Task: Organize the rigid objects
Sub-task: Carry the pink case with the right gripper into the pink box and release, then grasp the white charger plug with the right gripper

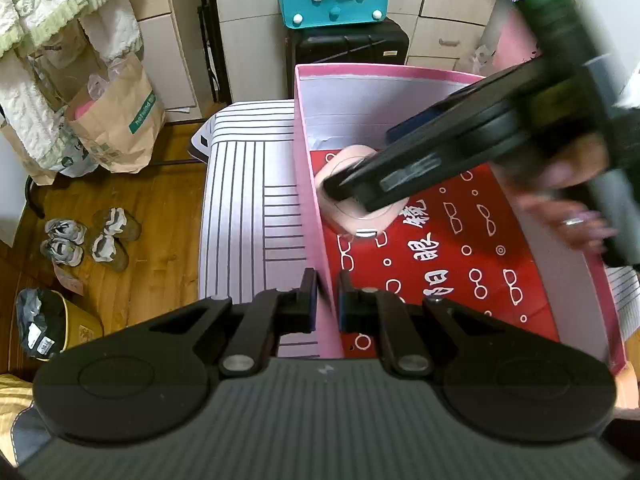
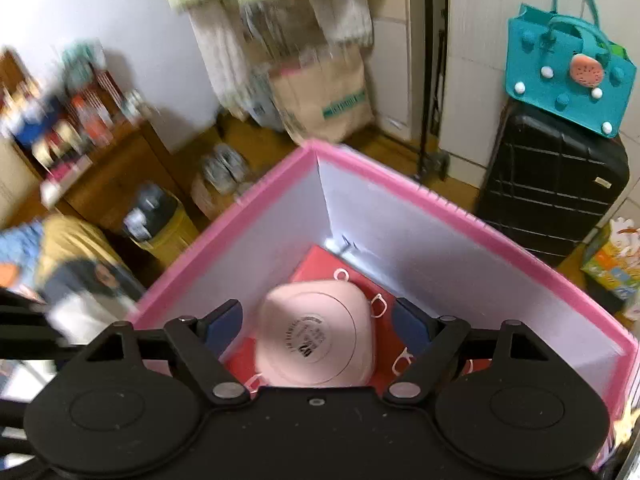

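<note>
A pink box [image 1: 303, 148] with white inner walls stands on a striped surface. A red flat item [image 1: 440, 248] printed with white glasses covers its bottom. On that lies a rounded pale pink object [image 1: 352, 220], underside up with a round label [image 2: 316, 340]. My left gripper [image 1: 327, 300] is shut on the box's left wall near the front corner. Inside the box, my right gripper [image 2: 318, 326] is open. The pink object lies between its blue pads [image 2: 224, 326], with a gap on each side. Seen from the left wrist, the right gripper [image 1: 360, 176] covers part of the object.
A hand with a ring [image 1: 572, 216] holds the right gripper over the box. The striped surface [image 1: 248, 200] extends left of the box. Behind stand a black suitcase [image 2: 552, 188] with a teal bag [image 2: 568, 76] on it. A paper bag [image 1: 120, 128] and shoes [image 1: 88, 240] lie on the wooden floor.
</note>
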`<act>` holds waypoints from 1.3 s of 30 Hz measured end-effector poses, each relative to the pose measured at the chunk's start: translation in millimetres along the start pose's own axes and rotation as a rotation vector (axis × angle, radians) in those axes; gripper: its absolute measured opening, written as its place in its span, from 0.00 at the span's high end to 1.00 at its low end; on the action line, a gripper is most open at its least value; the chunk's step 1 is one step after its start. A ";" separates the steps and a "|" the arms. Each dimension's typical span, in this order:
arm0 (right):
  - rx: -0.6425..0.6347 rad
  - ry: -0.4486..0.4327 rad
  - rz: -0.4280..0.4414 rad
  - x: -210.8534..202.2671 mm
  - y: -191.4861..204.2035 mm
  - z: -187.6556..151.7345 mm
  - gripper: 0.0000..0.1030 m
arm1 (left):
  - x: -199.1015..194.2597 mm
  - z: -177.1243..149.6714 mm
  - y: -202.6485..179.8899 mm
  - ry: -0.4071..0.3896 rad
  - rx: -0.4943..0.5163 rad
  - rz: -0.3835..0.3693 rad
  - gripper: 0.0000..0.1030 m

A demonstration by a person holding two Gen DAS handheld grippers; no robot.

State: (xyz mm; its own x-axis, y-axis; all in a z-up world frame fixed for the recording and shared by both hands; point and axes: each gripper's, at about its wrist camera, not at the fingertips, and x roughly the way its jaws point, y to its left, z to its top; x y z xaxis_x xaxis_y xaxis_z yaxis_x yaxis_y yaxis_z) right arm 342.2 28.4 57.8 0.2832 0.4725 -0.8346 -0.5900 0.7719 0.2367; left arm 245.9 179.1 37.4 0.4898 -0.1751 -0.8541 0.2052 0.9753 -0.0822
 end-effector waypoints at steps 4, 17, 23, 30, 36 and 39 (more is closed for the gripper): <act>0.045 -0.080 0.058 -54.1 -12.2 -15.0 0.17 | -0.6 -0.5 -1.4 0.003 -0.005 0.007 0.91; 0.133 -0.273 0.013 -176.1 -61.7 -127.2 0.16 | -2.9 -1.3 -10.7 0.018 0.007 0.049 0.91; 0.093 -0.297 -0.171 -172.6 -86.5 -194.8 0.16 | -3.3 -3.5 -19.9 0.013 0.051 0.093 0.91; 0.129 -0.243 -0.222 -145.8 -105.0 -240.1 0.16 | -0.8 1.2 -26.3 0.034 0.040 0.137 0.91; 0.126 -0.229 -0.218 -127.3 -108.1 -260.5 0.17 | -0.4 1.9 -25.8 0.034 0.004 0.148 0.91; 0.100 -0.242 -0.229 -121.7 -104.3 -258.4 0.27 | -0.3 2.1 -26.5 0.035 0.001 0.154 0.91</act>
State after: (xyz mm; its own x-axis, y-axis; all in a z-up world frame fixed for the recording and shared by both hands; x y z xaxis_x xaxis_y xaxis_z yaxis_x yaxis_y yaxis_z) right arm 173.9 -219.6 6.2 0.5777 0.3605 -0.7324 -0.4169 0.9017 0.1150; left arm 242.1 153.0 40.9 0.4856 -0.0186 -0.8740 0.1307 0.9901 0.0515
